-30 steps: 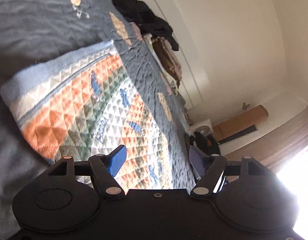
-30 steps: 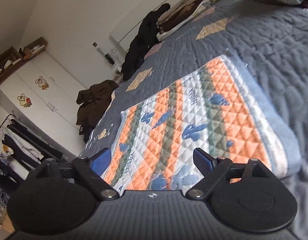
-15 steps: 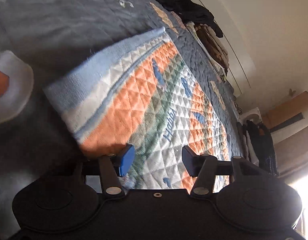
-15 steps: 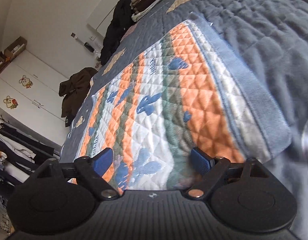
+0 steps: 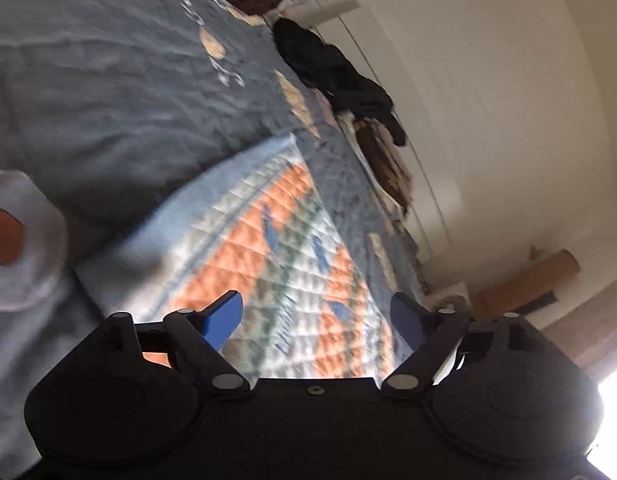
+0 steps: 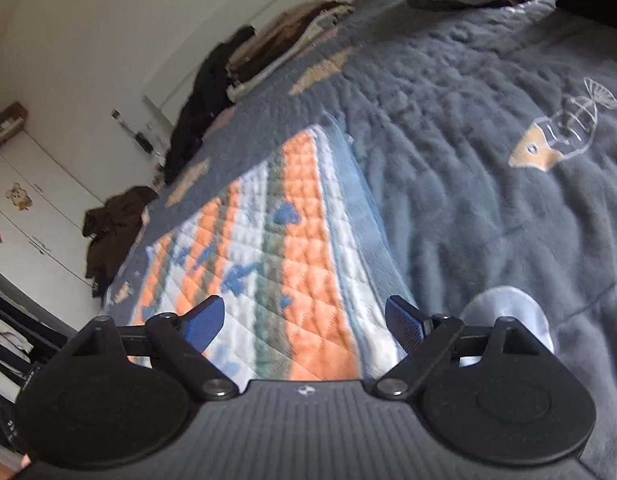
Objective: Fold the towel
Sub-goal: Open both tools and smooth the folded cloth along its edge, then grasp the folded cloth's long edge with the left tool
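Observation:
The quilted towel (image 5: 276,248), striped orange, white and green with blue figures and a pale blue border, lies flat on the bed. In the left wrist view my left gripper (image 5: 316,312) hovers over the towel's near end by its left corner. Its jaws are opening and nothing is between the blue pads. In the right wrist view the towel (image 6: 292,240) runs away from my right gripper (image 6: 304,316). This gripper is open above the towel's near right part, its right fingertip over the border, and it holds nothing.
A grey-blue bedspread (image 6: 488,160) with fish figures covers the bed. A pale rounded object (image 5: 16,240) with an orange mark lies beside the towel's near corner, also the pale object (image 6: 504,312). Heaps of clothes (image 5: 340,76) line the wall side. White cupboards (image 6: 32,216) stand beyond.
The left jaws narrowed, then spread wide again, and the left view swung over the towel's corner. The right gripper moved toward the towel's right border; the pale rounded object came into view there.

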### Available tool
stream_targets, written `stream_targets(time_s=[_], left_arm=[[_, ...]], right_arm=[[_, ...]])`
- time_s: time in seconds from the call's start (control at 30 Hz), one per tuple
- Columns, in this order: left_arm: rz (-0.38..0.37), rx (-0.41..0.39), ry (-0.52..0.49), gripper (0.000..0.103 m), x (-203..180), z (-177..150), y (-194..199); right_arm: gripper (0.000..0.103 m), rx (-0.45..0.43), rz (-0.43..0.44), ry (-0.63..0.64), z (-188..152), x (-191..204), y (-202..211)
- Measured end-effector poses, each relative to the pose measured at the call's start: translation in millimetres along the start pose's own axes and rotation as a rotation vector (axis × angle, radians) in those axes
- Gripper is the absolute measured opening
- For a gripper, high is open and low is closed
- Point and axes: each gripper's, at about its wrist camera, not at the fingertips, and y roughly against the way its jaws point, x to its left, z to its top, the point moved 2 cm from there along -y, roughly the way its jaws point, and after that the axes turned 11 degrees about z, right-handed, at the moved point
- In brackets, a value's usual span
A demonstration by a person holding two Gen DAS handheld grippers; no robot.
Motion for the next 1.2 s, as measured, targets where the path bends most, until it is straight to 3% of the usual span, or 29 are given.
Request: stream_targets(time_s=[0.03, 0.1, 0.2, 0.3, 0.47, 0.67, 0.8, 0.97, 1.07, 1.2], left_arm=[[-0.023, 0.034, -0.008, 0.082, -6, -6, -7], [-0.001, 0.083, -0.041, 0.082, -11, -18, -19], [0.106, 0.119, -0.068, 0.082, -4, -23, -32], [0.152, 0.102, -0.049, 0.077, 10, -11, -30], [0.240, 0.008, -0.042, 0.077, 21, 7, -8], [0.249, -0.076, -0.022, 0.083, 20, 20, 26], [0.266, -0.098, -0.051, 0.089, 15, 23, 50], [0.374, -0.131, -0.166, 0.095, 10, 10, 69], [0.425, -0.117, -0.185, 0.095, 17, 3, 64], [0.393, -0.116, -0.119, 0.086, 31, 3, 57]], right_arm=[[0.089, -0.016, 0.037, 0.005, 2, 6, 0], [0.089, 0.017, 0.059, 0.015, -3, 16, -15], [0.089, 0.096, 0.025, 0.045, -19, 21, -43], [0.088, 0.151, -0.076, 0.071, -27, 10, -59], [0.086, 0.107, -0.141, 0.011, -10, -20, -42], [0.087, 0.067, -0.230, 0.072, 2, -16, -22], [0.089, 0.111, -0.213, 0.258, 11, 28, -33], [0.089, 0.197, -0.203, 0.549, 10, 82, -65], [0.089, 0.228, -0.125, 0.535, 4, 86, -81], [0.089, 0.257, -0.068, 0.437, -3, 75, -87]])
